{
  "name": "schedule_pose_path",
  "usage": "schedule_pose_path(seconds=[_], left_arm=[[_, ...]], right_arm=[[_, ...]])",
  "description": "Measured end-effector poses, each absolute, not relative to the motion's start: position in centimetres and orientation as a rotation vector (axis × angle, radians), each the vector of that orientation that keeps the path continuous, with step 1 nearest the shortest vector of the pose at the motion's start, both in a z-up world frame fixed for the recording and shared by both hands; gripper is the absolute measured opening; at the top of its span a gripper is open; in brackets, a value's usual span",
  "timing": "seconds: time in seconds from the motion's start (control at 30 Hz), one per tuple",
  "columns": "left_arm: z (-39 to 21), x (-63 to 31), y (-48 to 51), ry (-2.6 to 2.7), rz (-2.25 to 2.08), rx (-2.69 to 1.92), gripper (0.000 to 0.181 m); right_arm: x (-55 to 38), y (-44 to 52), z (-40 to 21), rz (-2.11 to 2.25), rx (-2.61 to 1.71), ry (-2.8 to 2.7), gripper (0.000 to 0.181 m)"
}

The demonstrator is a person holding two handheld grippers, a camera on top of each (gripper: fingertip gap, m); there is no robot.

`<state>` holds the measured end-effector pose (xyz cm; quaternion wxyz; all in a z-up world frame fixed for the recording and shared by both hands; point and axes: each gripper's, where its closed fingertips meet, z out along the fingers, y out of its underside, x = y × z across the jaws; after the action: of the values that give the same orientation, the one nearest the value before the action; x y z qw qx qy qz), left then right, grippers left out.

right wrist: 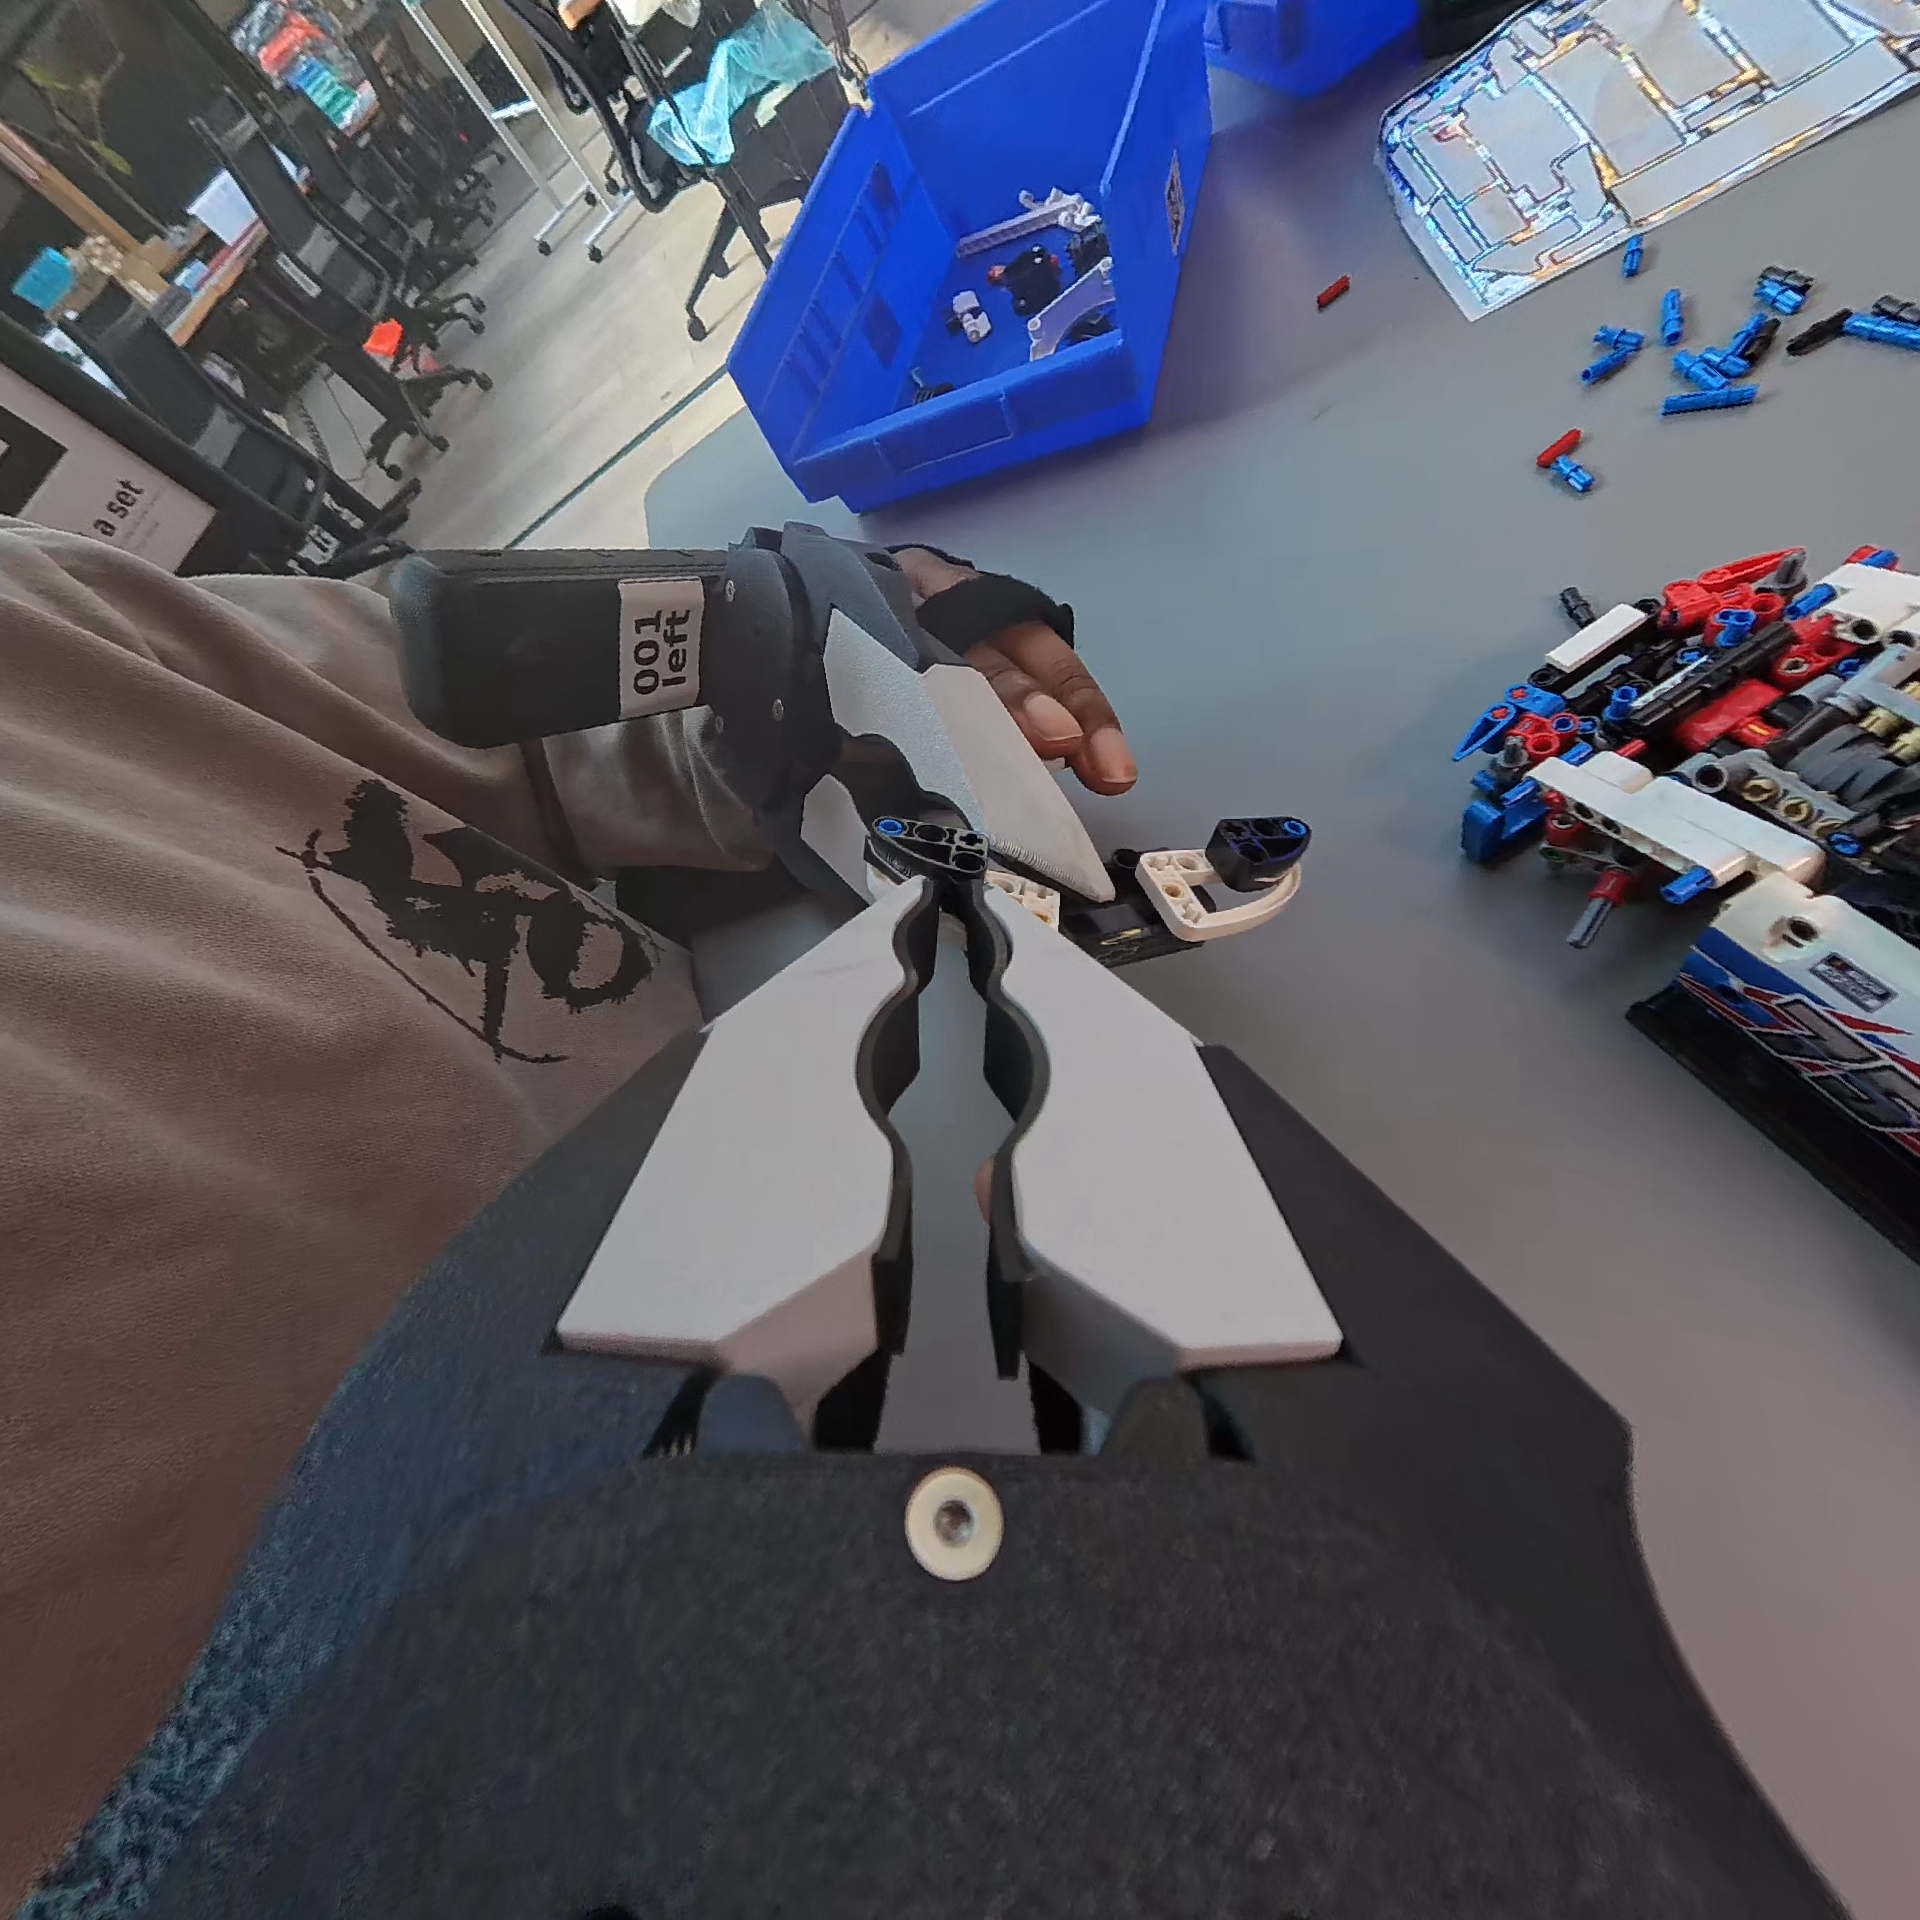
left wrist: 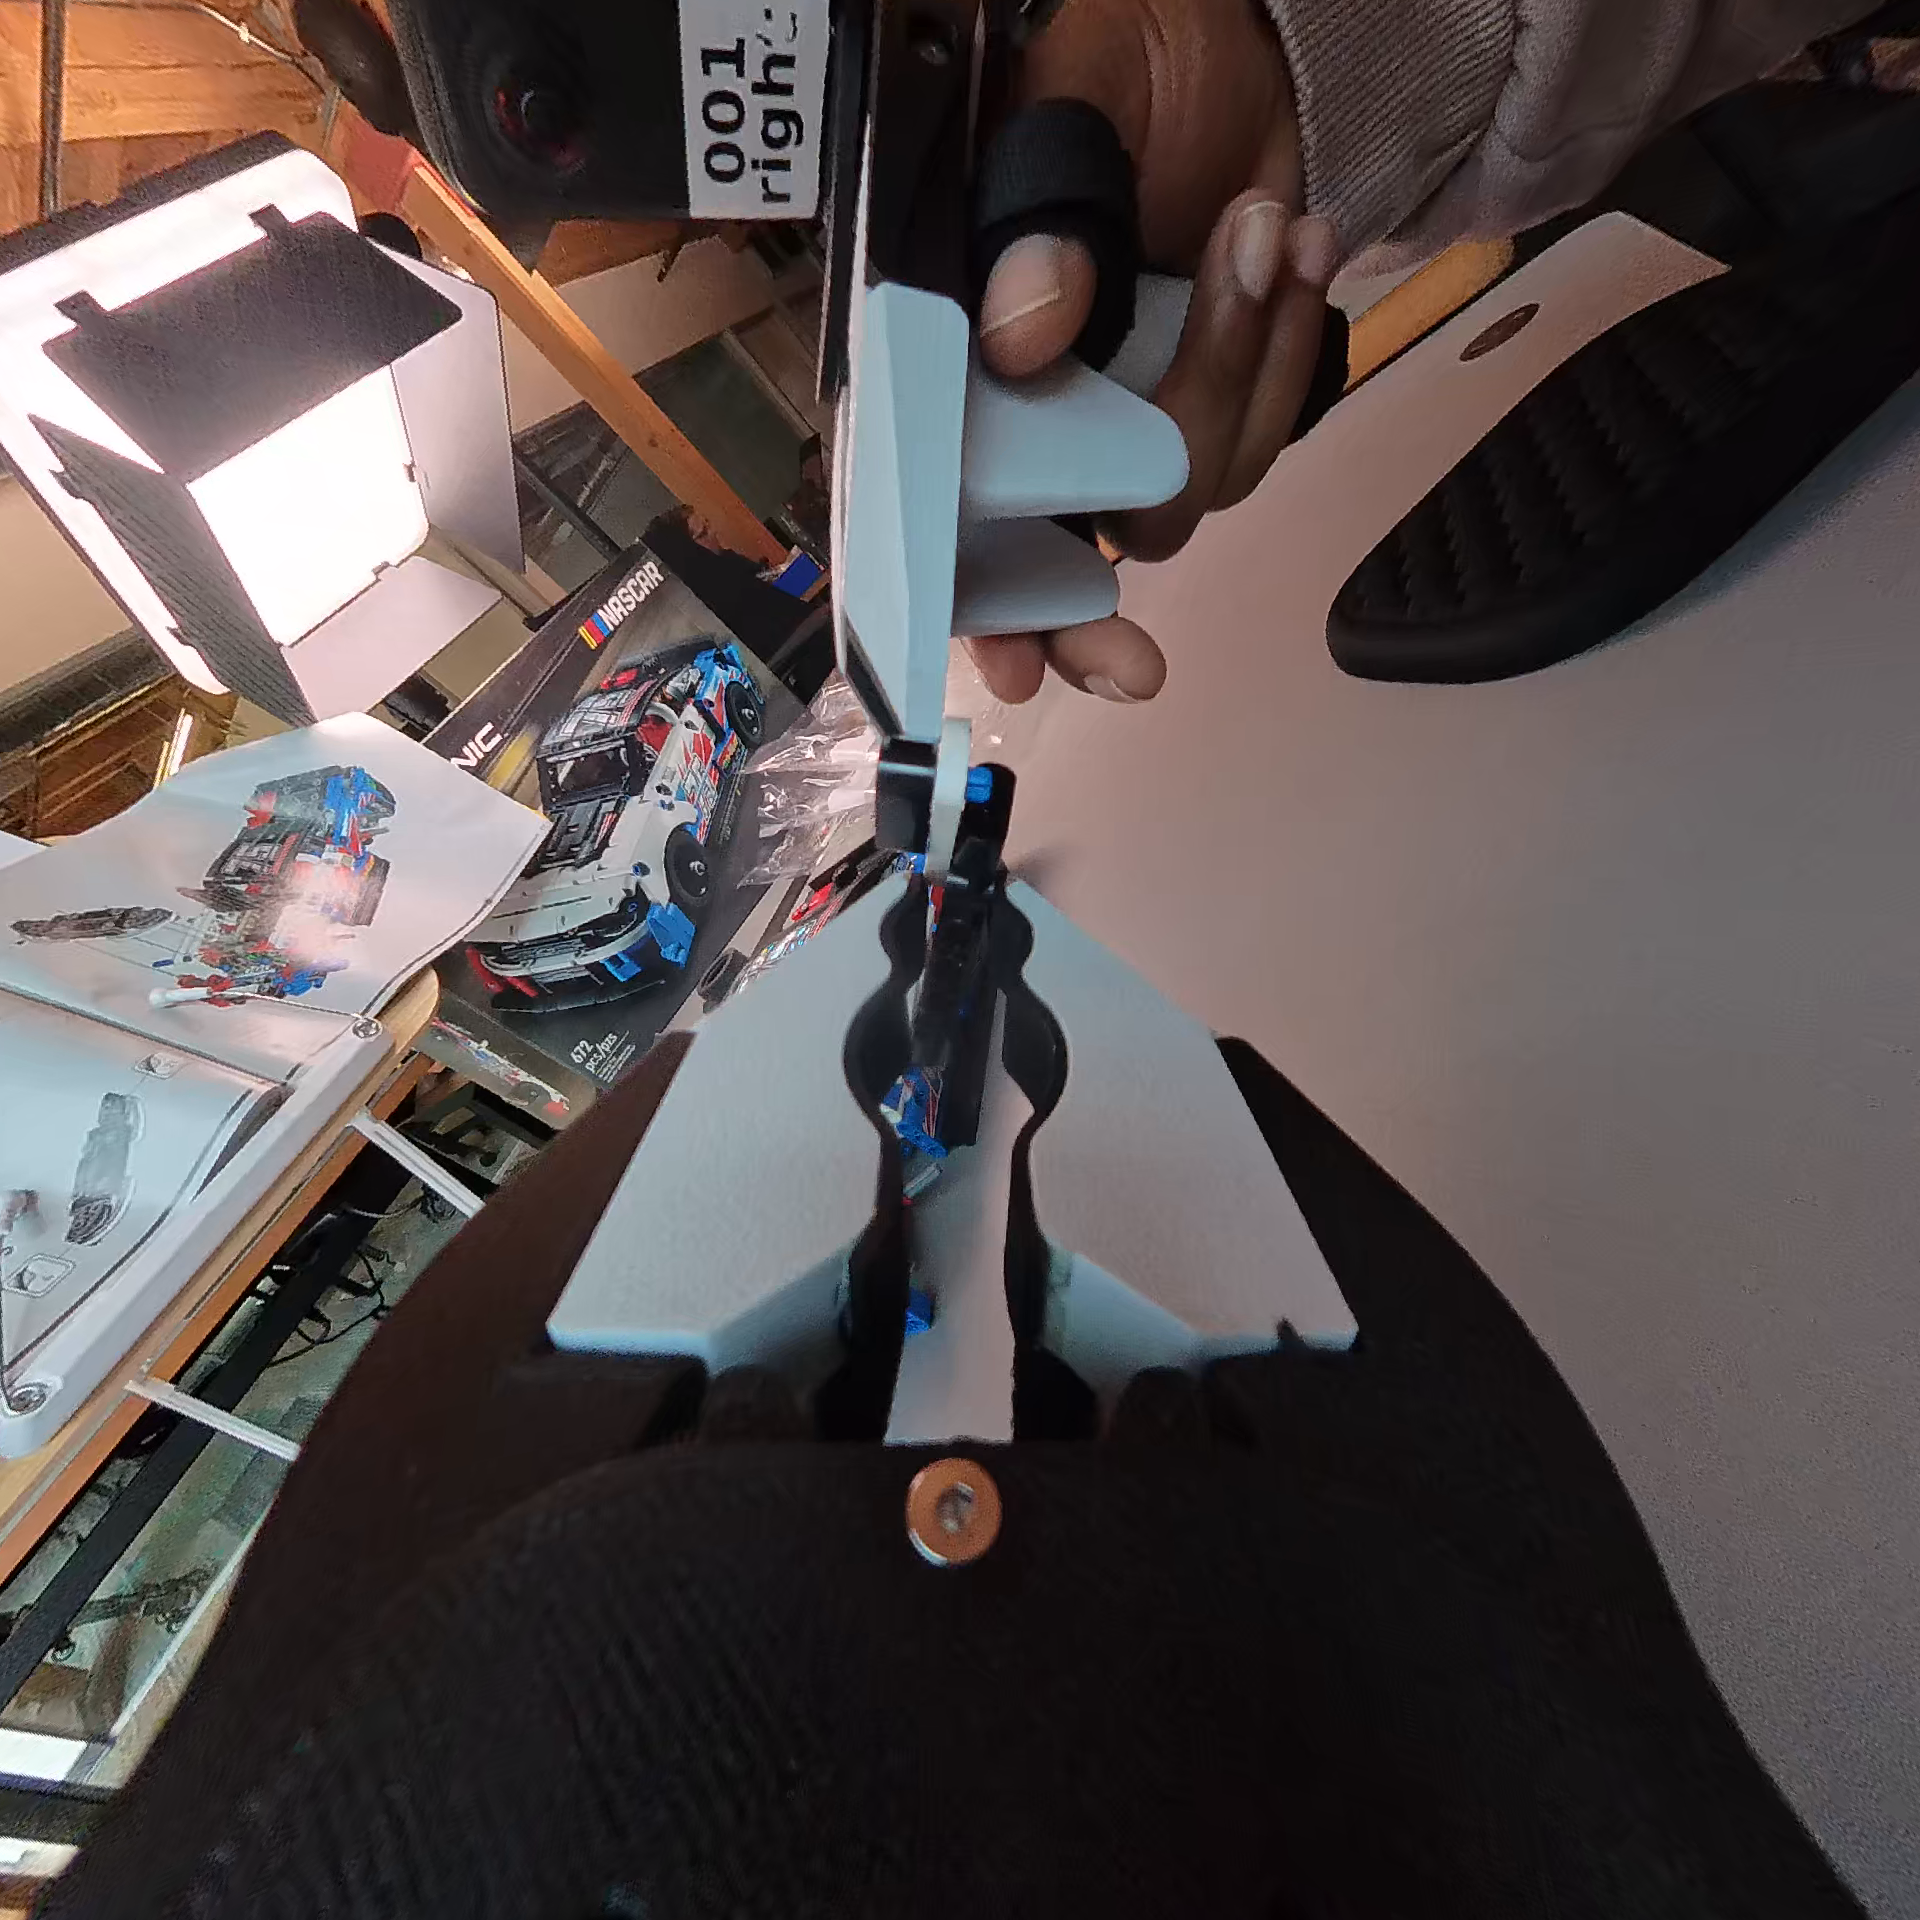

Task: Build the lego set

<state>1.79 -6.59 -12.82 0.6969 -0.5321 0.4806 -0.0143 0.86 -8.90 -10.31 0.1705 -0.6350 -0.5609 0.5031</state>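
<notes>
Grey table (right wrist: 1351, 1247) carries everything: the blue bin (right wrist: 966, 312) of spare parts at the far edge, the half-built car (right wrist: 1704, 769) off to my right, loose blue pins (right wrist: 1704, 364) beyond it. Between my two tools sits the small sub-assembly (right wrist: 1174, 883), a white frame with black and blue bits, resting on the table. My left gripper (left wrist: 951, 997) is pinched on its black beam to steady it. My right gripper (right wrist: 951, 894) is squeezed on a small black link (right wrist: 930, 836), held just above the near end of the frame. I judge the step is fitting this link onto the sub-assembly. Next I need to line its holes up with the pins and push straight, while the left keeps the frame from twisting.
</notes>
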Motion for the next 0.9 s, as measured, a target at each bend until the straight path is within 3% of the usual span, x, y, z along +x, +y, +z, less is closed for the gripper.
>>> schedule_pose_path(seconds=[0.2, 0.43, 0.73, 0.9], left_arm=[[-12.6, 2.8, -7.7, 1.113, -0.072, -1.136, 0.008], [-12.0, 4.2, -9.5, 1.153, -0.168, -1.082, 0.009], [-11.3, 6.5, -13.1, 1.219, -0.462, -1.041, 0.009], [-10.7, 6.7, -14.2, 1.200, -0.633, -1.038, 0.009]], right_arm=[[1.5, -9.5, -10.4, 1.477, -1.721, -1.675, 0.017], [2.5, -10.9, -9.7, 1.630, -1.525, -1.798, 0.020], [4.1, -14.1, -8.9, 1.781, -1.230, -2.060, 0.017], [4.6, -14.7, -8.9, 1.803, -1.167, -2.132, 0.000]])
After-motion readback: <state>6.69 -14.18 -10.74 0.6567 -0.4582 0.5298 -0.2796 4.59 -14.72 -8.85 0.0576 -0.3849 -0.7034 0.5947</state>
